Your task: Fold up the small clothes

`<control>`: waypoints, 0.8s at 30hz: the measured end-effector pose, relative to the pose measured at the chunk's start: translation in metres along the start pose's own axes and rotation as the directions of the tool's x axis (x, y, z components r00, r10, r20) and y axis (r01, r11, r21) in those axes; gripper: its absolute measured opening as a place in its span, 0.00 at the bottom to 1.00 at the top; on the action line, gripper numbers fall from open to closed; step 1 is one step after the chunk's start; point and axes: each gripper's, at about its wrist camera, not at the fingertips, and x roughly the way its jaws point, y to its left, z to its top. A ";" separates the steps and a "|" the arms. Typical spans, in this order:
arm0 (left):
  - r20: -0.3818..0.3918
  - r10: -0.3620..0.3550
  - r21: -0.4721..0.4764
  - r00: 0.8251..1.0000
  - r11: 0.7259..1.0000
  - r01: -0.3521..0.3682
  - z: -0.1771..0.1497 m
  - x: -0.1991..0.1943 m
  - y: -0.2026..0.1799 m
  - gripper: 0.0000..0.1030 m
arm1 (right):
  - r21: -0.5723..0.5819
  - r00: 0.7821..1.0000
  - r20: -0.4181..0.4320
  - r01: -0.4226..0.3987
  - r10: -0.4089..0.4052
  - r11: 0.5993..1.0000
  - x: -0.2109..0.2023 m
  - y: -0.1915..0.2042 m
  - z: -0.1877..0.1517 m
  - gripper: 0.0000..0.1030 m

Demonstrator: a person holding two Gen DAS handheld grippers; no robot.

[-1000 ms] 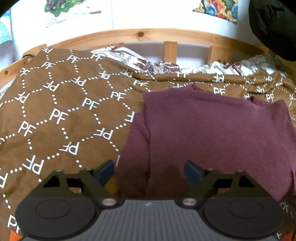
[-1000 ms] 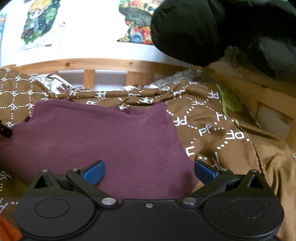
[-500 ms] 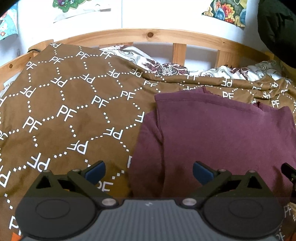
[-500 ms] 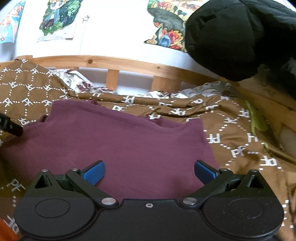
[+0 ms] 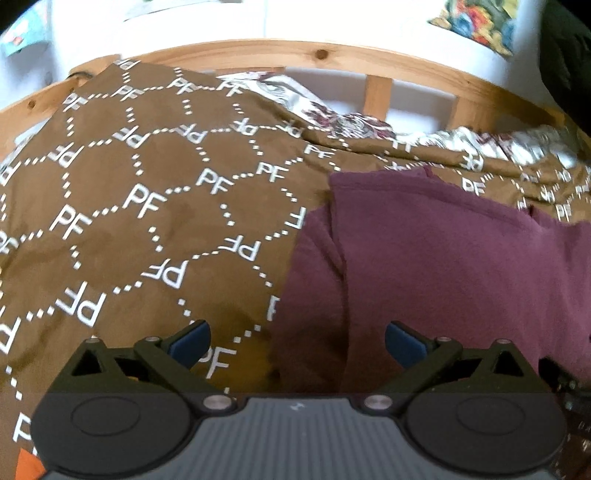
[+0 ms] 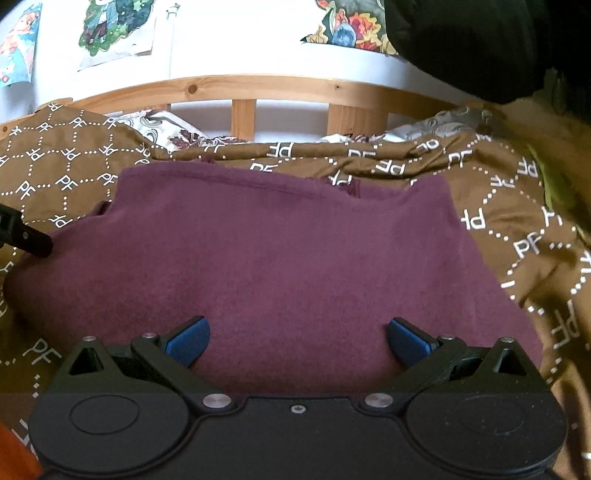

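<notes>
A maroon garment (image 6: 295, 251) lies folded flat on a brown bedspread (image 6: 517, 206) printed with white "PF" letters. In the left wrist view the garment (image 5: 461, 266) fills the right half, its left edge folded over. My left gripper (image 5: 297, 343) is open and empty, low over the garment's near left edge. My right gripper (image 6: 297, 341) is open and empty, above the garment's near middle. A part of the left gripper (image 6: 26, 236) shows at the left edge of the right wrist view.
A wooden bed rail (image 5: 332, 59) with slats runs along the far side, against a white wall with colourful pictures (image 6: 114, 29). A floral sheet (image 5: 332, 118) shows behind the bedspread. A black bulky item (image 6: 498, 44) hangs at the upper right.
Both grippers have drifted left across the bed, so the garment sits further right in each view. The left jaws opened wider early on. The garment lies unchanged.
</notes>
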 end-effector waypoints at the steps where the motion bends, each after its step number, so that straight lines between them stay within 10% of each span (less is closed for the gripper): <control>1: 0.004 -0.003 -0.019 1.000 1.000 0.003 0.001 -0.001 0.003 0.99 | 0.009 1.000 -0.001 -0.006 0.006 1.000 0.001 -0.001 -0.001 1.00; 10: 0.059 -0.009 -0.147 0.998 0.989 0.017 0.000 -0.010 0.015 0.99 | 0.071 0.999 0.016 -0.051 0.050 0.996 0.003 -0.012 -0.008 1.00; 24: 0.008 -0.026 -0.036 1.000 0.999 0.026 -0.012 0.020 -0.009 0.99 | 0.081 0.998 0.020 -0.058 0.057 0.995 0.002 -0.014 -0.009 1.00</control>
